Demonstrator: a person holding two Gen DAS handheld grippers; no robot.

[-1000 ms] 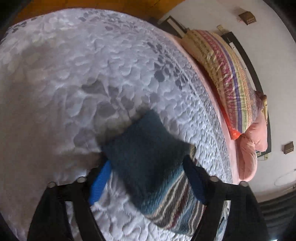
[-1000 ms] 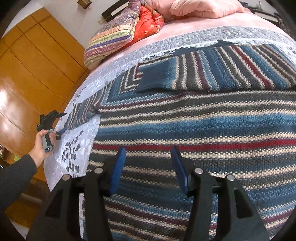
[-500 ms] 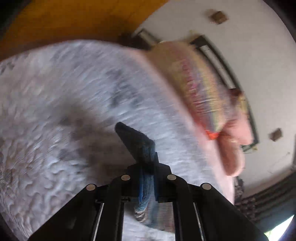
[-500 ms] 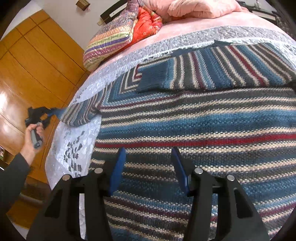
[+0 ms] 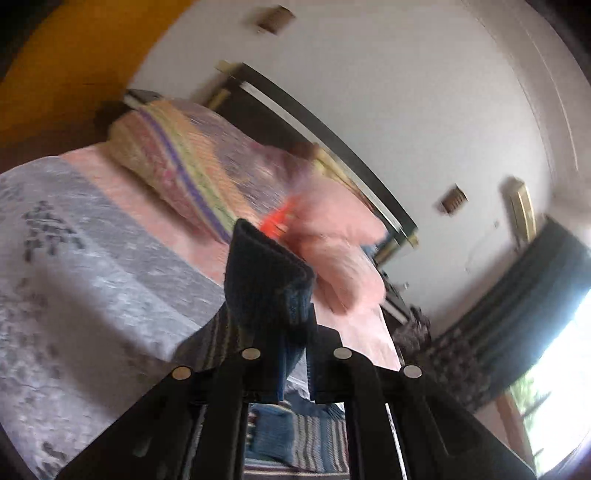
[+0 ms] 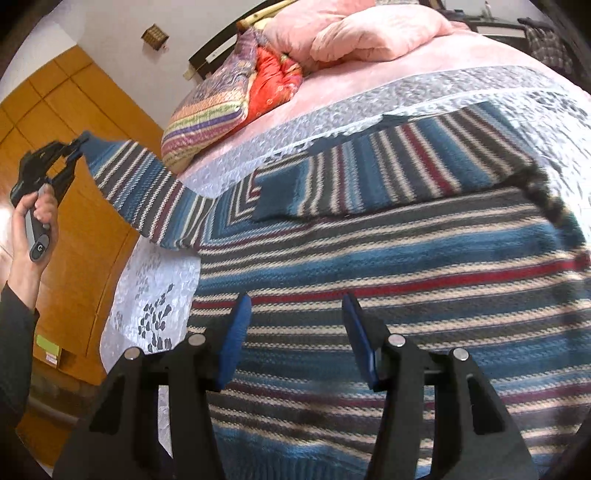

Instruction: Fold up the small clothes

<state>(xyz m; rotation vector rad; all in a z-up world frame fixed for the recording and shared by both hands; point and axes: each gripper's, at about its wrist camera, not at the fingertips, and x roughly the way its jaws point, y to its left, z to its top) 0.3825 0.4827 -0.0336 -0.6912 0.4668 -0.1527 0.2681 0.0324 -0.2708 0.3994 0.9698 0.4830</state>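
Note:
A striped blue, red and cream knitted sweater (image 6: 406, 258) lies flat on the bed. Its right sleeve (image 6: 406, 158) is folded across the chest. The left sleeve (image 6: 147, 192) is raised off the quilt at the far left, with my left gripper (image 6: 79, 146) shut on its dark blue cuff. In the left wrist view that cuff (image 5: 266, 280) sticks up from between the shut fingers of the left gripper (image 5: 295, 354). My right gripper (image 6: 295, 306) hovers open just over the sweater's lower body, nothing between its blue pads.
The grey flowered quilt (image 6: 155, 280) covers the bed. A striped cushion (image 6: 210, 107), a red cushion (image 6: 273, 81) and pink bedding (image 6: 369, 29) pile at the headboard (image 5: 332, 140). Wooden wardrobe doors (image 6: 74, 110) stand left of the bed. A person's hand (image 6: 33, 221) holds the left gripper.
My left gripper shut on the sleeve cuff and lifted it up off the quilt, swinging its view toward the headboard. The right gripper stayed open over the sweater, almost still.

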